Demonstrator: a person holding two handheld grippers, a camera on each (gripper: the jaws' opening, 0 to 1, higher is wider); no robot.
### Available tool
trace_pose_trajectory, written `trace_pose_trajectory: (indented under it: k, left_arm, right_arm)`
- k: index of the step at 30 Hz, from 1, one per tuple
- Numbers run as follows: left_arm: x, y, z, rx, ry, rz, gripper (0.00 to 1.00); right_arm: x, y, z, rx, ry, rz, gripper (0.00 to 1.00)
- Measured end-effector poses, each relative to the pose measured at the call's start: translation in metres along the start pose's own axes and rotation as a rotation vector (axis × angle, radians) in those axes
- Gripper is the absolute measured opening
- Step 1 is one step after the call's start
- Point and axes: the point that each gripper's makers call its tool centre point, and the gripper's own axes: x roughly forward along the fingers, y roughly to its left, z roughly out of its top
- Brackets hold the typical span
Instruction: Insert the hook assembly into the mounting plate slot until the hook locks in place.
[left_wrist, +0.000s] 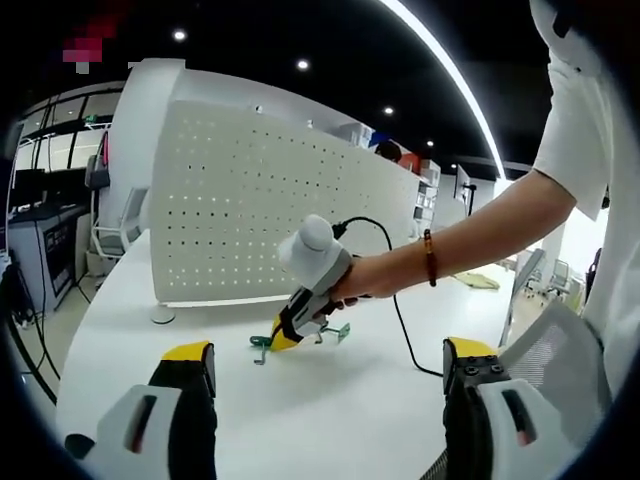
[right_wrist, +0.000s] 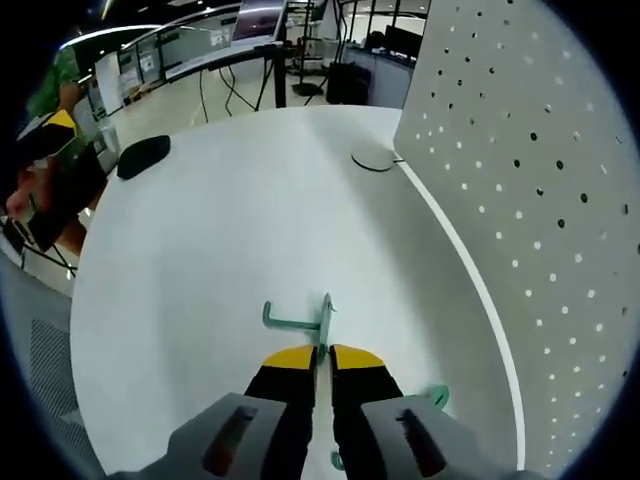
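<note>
Left gripper view: left gripper (left_wrist: 330, 375), yellow-tipped black jaws spread wide, holding nothing, hovers over white round table (left_wrist: 330, 410). Beyond it, white perforated pegboard panel (left_wrist: 260, 215) stands upright; right gripper (left_wrist: 292, 330) in person's hand (left_wrist: 360, 280) pinches green metal hook assembly (left_wrist: 268, 343) at tabletop. Right gripper view: right gripper's jaws nearly closed on green mounting plate (right_wrist: 326, 322) edge, hook arm (right_wrist: 290, 321) projecting left; black oval pad (right_wrist: 143, 156) far left.

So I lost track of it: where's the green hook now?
The green hook lies on the white table, pinched at its plate by the right tongs, in front of the perforated panel.
</note>
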Motion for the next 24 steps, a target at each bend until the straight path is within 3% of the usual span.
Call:
trace_pose_trajectory:
  k: [8, 16, 20, 24]
  left_arm:
    - [-0.001, -0.005, 0.008, 0.005, -0.009, 0.0, 0.96]
    - [-0.003, -0.015, 0.015, 0.009, -0.028, -0.013, 0.96]
    - [-0.004, -0.016, 0.027, -0.014, -0.077, -0.004, 0.96]
    - [-0.004, -0.021, 0.032, -0.012, -0.086, 0.003, 0.95]
  right_arm:
    - [-0.007, 0.004, 0.004, 0.014, -0.012, -0.005, 0.02]
    - [-0.027, 0.006, 0.011, 0.043, -0.071, -0.041, 0.02]
    - [-0.04, 0.008, 0.019, 0.071, -0.118, -0.05, 0.02]
    - [-0.055, 0.012, 0.025, 0.078, -0.156, -0.068, 0.02]
